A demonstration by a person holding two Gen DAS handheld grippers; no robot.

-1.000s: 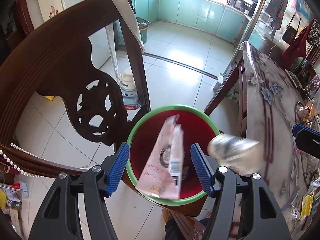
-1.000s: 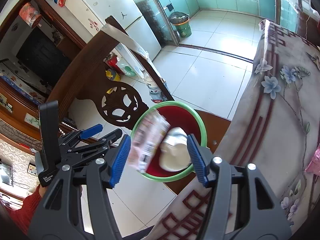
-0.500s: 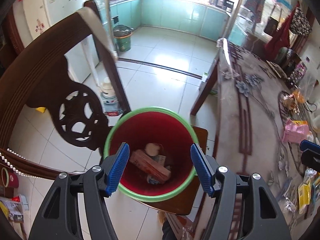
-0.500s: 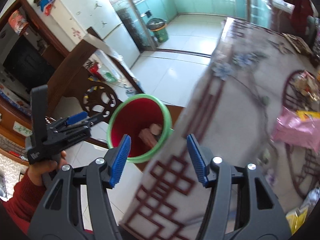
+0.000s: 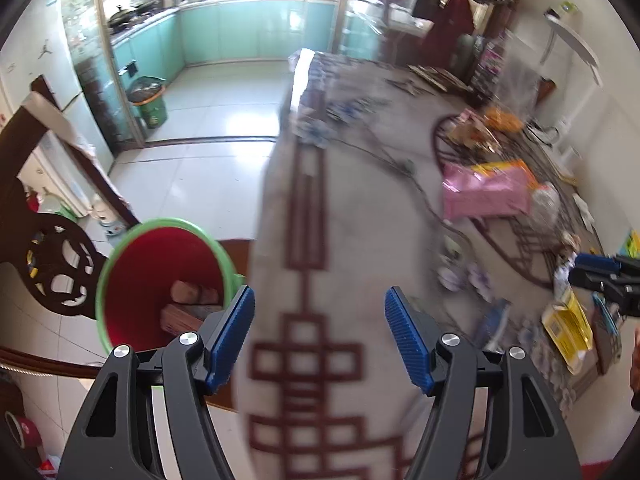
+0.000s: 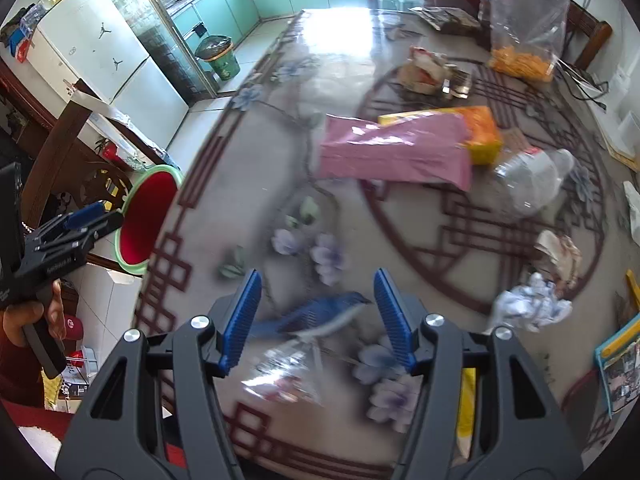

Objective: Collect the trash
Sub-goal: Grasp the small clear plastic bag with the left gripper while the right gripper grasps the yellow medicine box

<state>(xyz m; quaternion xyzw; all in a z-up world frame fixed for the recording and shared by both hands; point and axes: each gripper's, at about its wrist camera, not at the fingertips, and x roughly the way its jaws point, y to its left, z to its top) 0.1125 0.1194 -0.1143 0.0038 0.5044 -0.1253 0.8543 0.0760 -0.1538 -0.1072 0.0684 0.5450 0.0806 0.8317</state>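
**Trash partly binned, most of it on the table**

Trash is split between two places. A few pieces lie at the bottom of the red bin (image 5: 160,280) with the green rim, which stands off the table's edge beside a carved wooden chair (image 5: 56,268); in the left wrist view brownish wrappers (image 5: 192,304) show inside it. That much of the job looks done.

The larger share is on the patterned table (image 6: 280,160). Near the middle lies a pink bag (image 6: 396,152) with an orange and yellow box (image 6: 480,136) touching its far end, and a crushed clear bottle (image 6: 532,180) just beside them. Closer to the right edge sit a crumpled white paper wad (image 6: 528,306) and a brownish wrapper (image 6: 560,256). A clear crinkled wrapper (image 6: 288,368) lies low in the right wrist view, below the fingers. Further back stand a clear bag of orange snacks (image 6: 524,40) and some opened packets (image 6: 428,70); whether those count as trash I cannot tell.

Both tools are empty. The left gripper (image 5: 320,332) has its jaws apart over the table's edge, having just widened a little, nothing between them. The right gripper (image 6: 316,312) hangs over the table with jaws apart and bare; the blue bird between them is part of the cloth's print.

By my reading, several trips to the bin are left.
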